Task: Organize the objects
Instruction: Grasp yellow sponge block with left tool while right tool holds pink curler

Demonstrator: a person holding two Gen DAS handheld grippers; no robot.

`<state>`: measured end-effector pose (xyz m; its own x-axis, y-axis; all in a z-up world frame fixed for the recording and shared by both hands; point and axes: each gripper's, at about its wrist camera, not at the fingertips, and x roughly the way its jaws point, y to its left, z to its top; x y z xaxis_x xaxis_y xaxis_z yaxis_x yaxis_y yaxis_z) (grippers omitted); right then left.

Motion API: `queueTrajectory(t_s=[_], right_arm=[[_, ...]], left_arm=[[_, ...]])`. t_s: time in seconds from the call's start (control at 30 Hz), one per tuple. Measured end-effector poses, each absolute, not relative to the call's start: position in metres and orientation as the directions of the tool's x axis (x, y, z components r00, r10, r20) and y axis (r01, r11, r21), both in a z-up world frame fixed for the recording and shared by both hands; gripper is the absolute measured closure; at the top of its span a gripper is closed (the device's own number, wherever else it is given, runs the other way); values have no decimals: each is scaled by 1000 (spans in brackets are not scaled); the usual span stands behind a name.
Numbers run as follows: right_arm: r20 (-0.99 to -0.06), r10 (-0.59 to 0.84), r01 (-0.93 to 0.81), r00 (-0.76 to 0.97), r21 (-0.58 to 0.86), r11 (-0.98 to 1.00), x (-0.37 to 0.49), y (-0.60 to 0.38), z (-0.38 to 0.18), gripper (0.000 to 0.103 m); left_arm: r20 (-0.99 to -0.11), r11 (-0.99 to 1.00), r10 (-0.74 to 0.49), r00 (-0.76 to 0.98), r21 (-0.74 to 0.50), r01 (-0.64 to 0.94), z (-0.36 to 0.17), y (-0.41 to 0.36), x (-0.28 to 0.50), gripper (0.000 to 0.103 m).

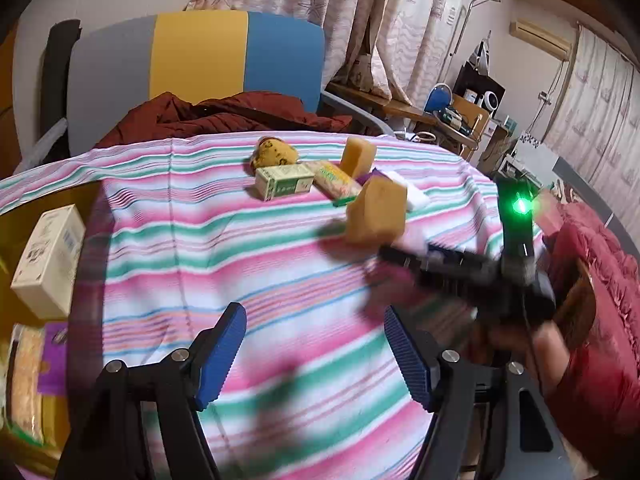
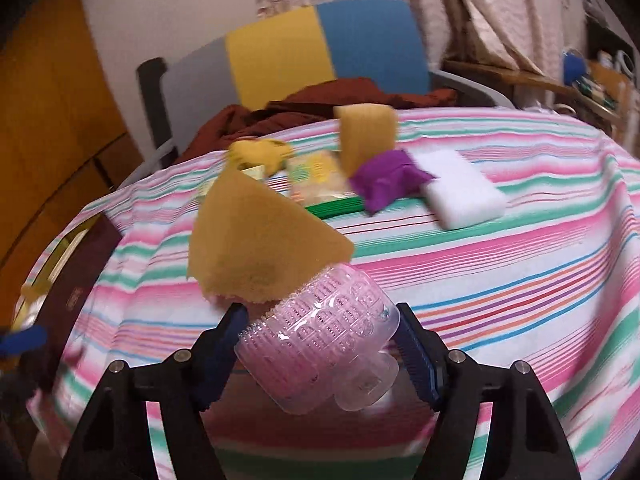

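Between the right gripper's [image 2: 318, 354] jaws sits a pink hair roller [image 2: 320, 336], sponge [image 2: 256, 240] snagged on it; both could drop. Left gripper [image 1: 316, 354] gapes wide, holding nothing.

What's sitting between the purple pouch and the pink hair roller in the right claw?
In the right wrist view, only bare striped cloth lies between the purple pouch and the pink hair roller; the yellow sponge sits off to the left.
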<state>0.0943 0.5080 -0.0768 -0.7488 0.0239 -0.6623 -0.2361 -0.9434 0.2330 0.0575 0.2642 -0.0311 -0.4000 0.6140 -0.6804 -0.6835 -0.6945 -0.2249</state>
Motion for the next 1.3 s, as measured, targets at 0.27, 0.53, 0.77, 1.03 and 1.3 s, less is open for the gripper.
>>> queueTrajectory(t_s=[0.27, 0.53, 0.77, 1.03, 1.3], right_arm=[[-647, 15, -157, -763, 162, -974, 89, 468, -81, 29], [-631, 11, -154, -776, 172, -973, 90, 469, -83, 29], [-625, 10, -155, -781, 178, -972, 91, 470, -84, 29], [-624, 22, -159, -781, 165, -973, 89, 469, -85, 29], [-622, 23, -162, -783, 168, -972, 91, 470, -85, 29]], left_arm=[[-677, -661, 672, -299, -368, -654, -28, 308, 19, 24], [-716, -627, 660, -230, -356, -693, -38, 356, 3, 24], [-738, -628, 639, -218, -336, -702, -55, 367, -9, 46], [-689, -591, 677, -261, -297, -750, -54, 341, -8, 62], [-693, -616, 671, -264, -322, -719, -73, 306, 8, 62]])
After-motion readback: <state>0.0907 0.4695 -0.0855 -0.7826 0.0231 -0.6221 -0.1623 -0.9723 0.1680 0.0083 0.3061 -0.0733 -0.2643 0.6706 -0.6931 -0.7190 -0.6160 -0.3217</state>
